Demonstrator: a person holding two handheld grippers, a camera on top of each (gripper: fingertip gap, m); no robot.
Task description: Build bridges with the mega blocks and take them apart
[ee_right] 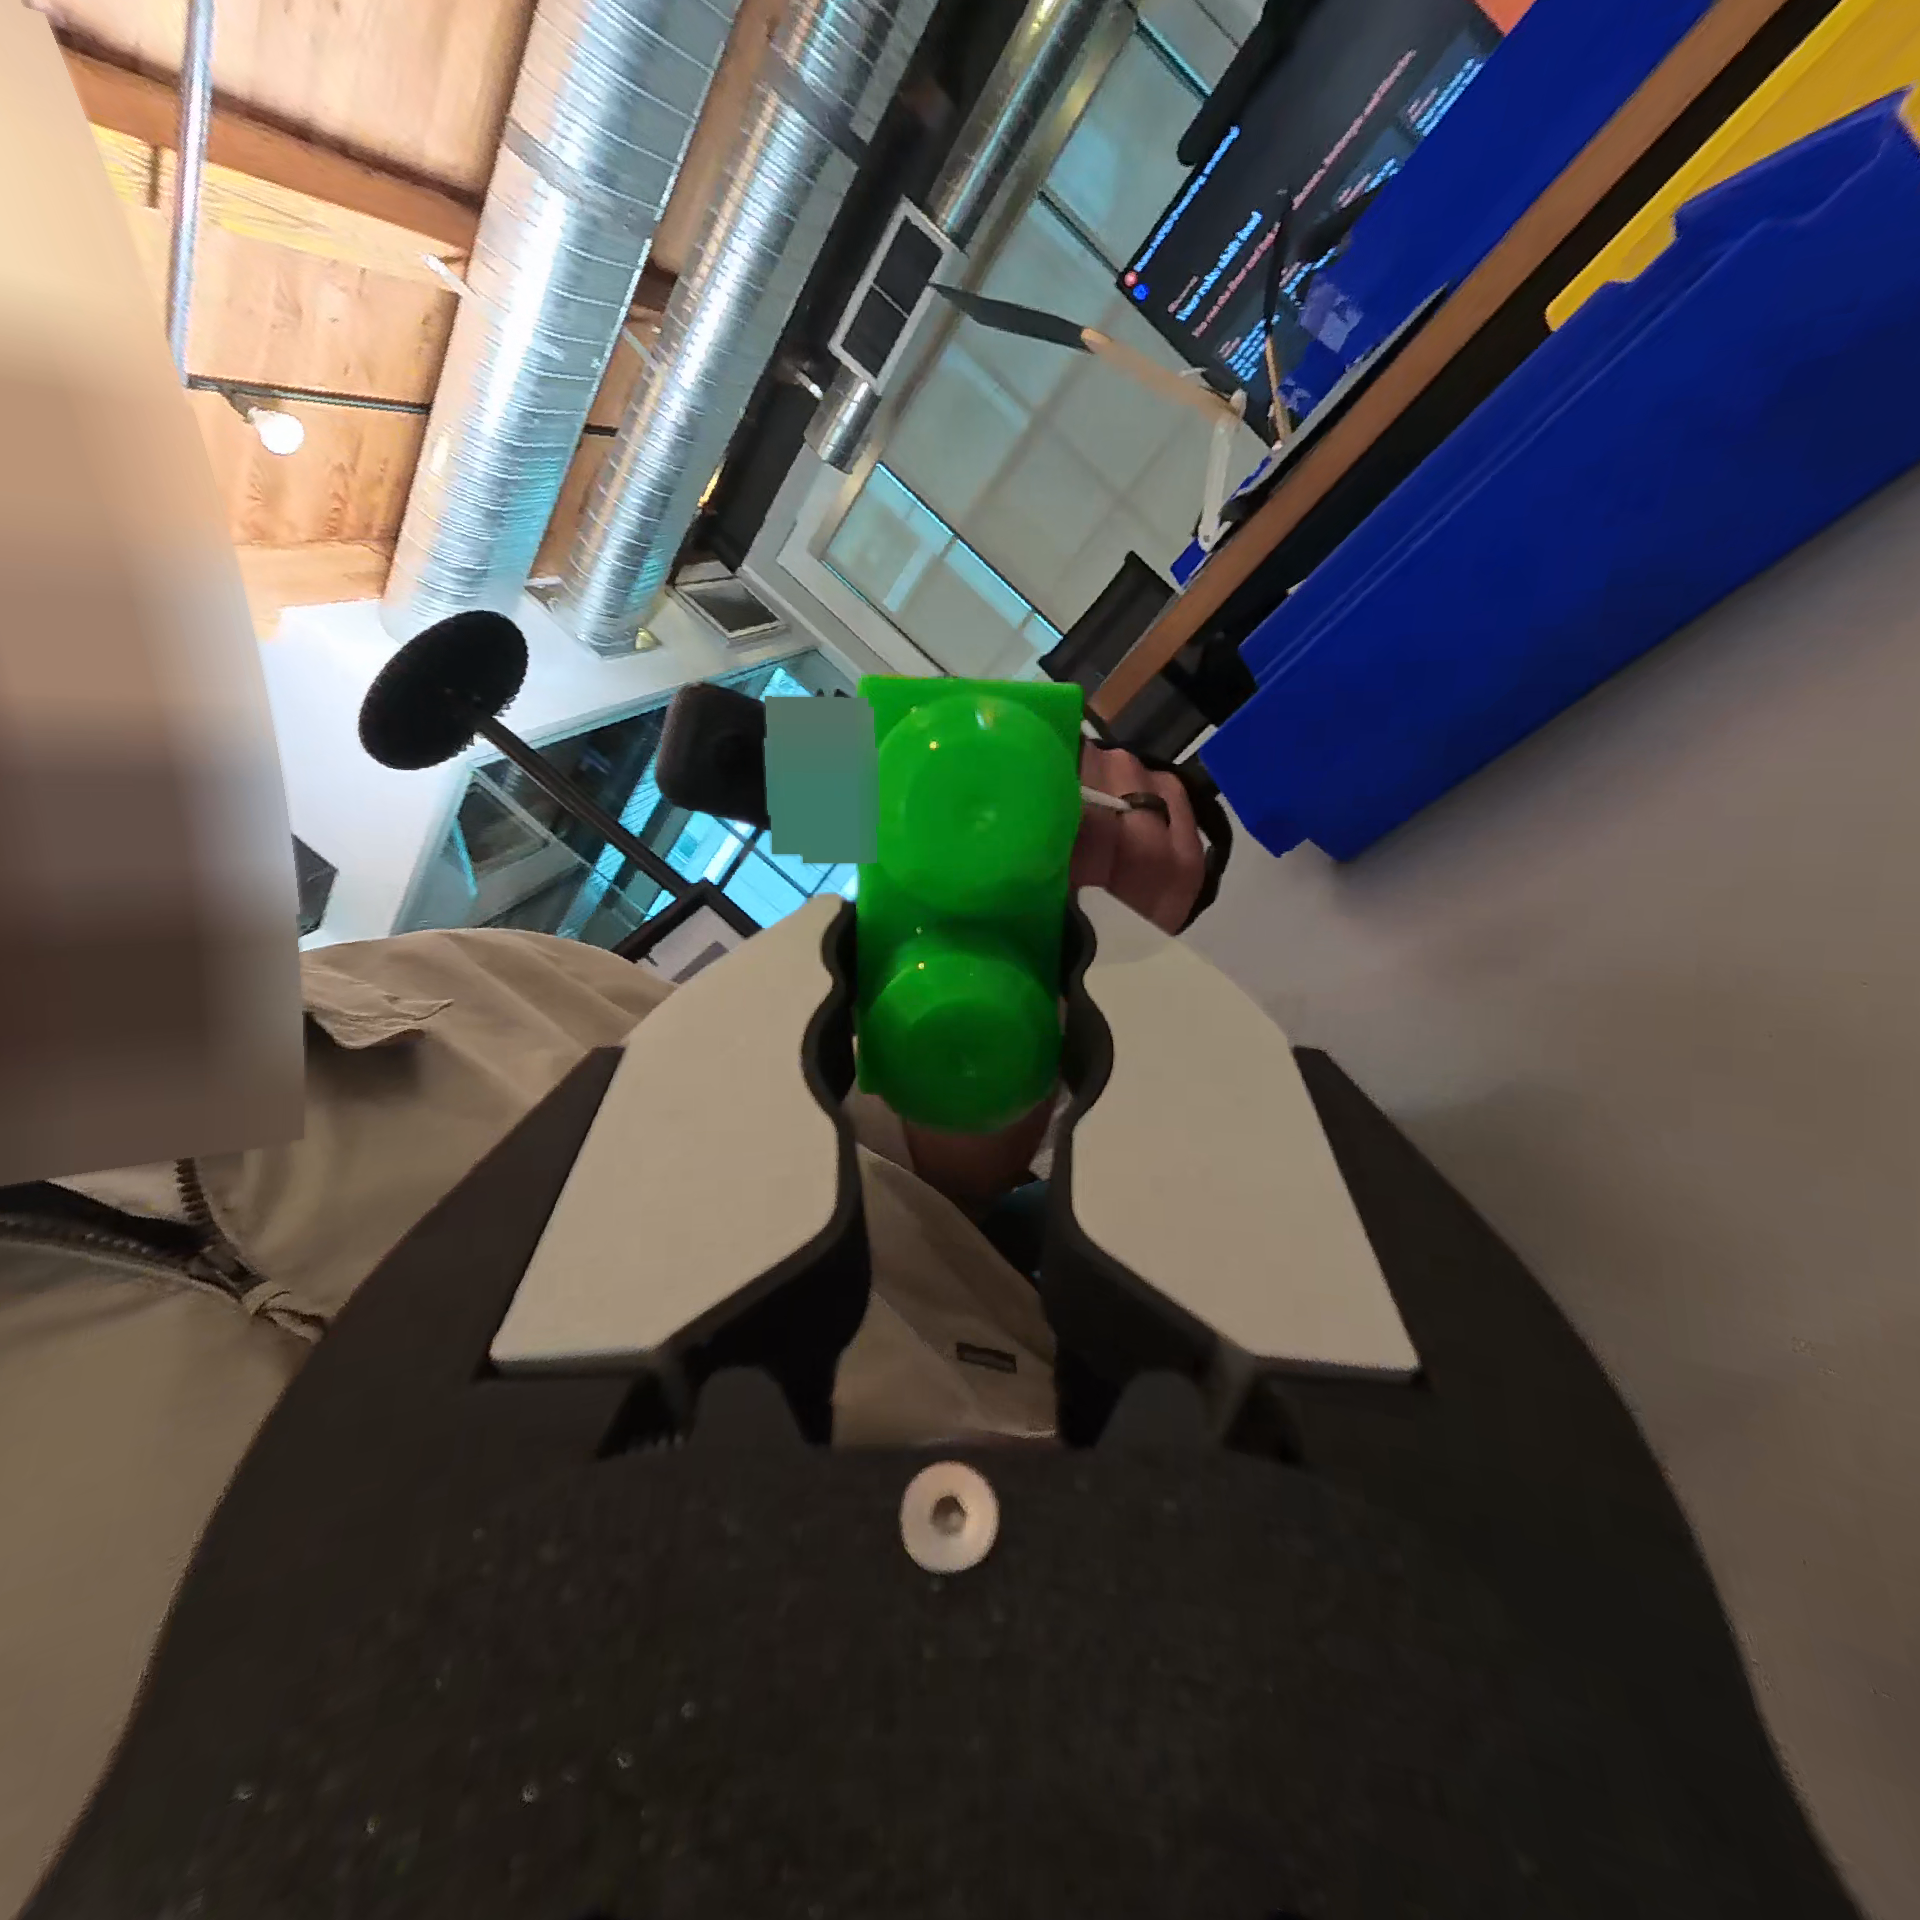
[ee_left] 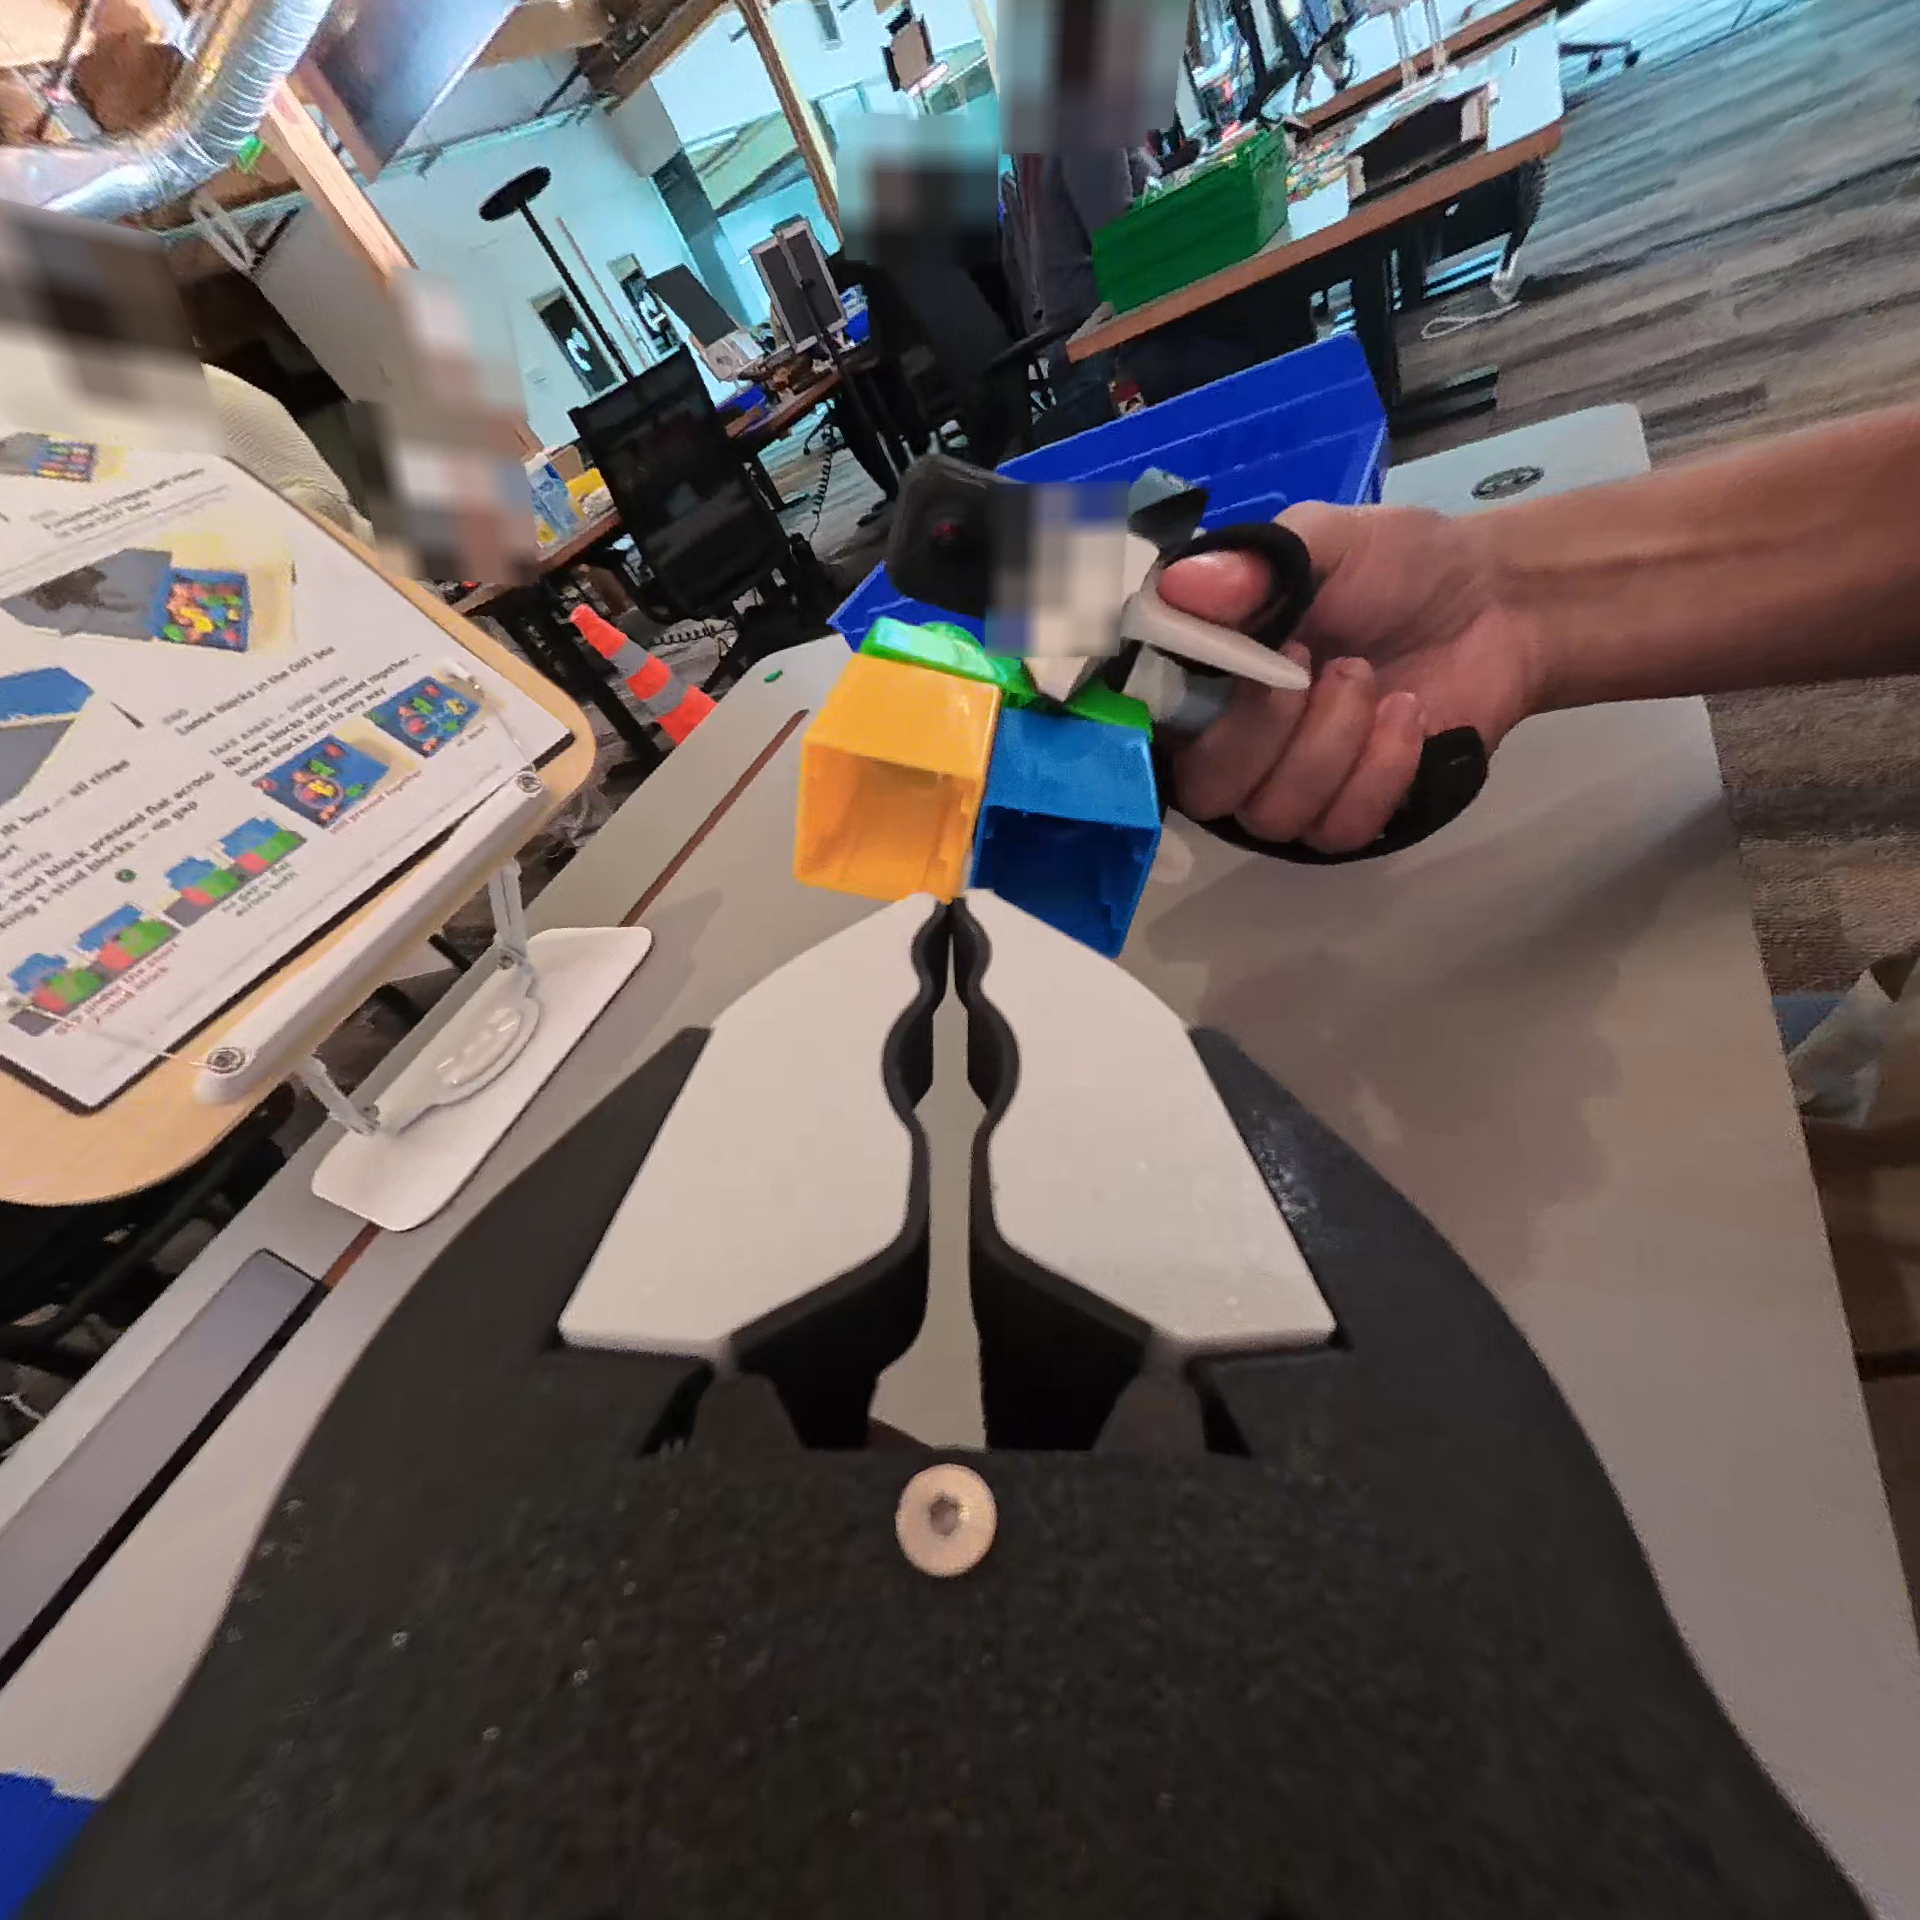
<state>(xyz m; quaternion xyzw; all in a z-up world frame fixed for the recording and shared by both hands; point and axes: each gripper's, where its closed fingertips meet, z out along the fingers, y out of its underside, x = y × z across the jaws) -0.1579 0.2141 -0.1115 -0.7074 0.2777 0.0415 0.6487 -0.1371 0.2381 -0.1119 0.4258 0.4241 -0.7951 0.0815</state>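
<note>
My left gripper [ee_left: 948,914] has its jaws pressed together with nothing between them, tips just below a small bridge of plastic blocks held up in the air. From my left wrist view I see what the other camera hides: the hollow undersides of a yellow square plastic block [ee_left: 891,792] and a blue square plastic block [ee_left: 1068,826], side by side and touching, both stuck under a green two-stud plastic block [ee_left: 940,649]. The right hand [ee_left: 1371,665] shows here too, wrapped round the black handle of the right gripper, which reaches the bridge from behind.

My right gripper [ee_right: 958,971] has its jaws part open and clamped on the sides of that green block [ee_right: 961,894]; my right wrist view shows only its two round studs facing the camera, and the yellow and blue blocks are out of sight behind it. Past it sits the left gripper's camera housing and part of my left hand [ee_right: 1138,842].

Below lies the grey bench [ee_left: 1455,1039], with a blue plastic bin [ee_left: 1247,436] at its far edge and a printed instruction sheet on a tilted white stand [ee_left: 260,779] to the left.
</note>
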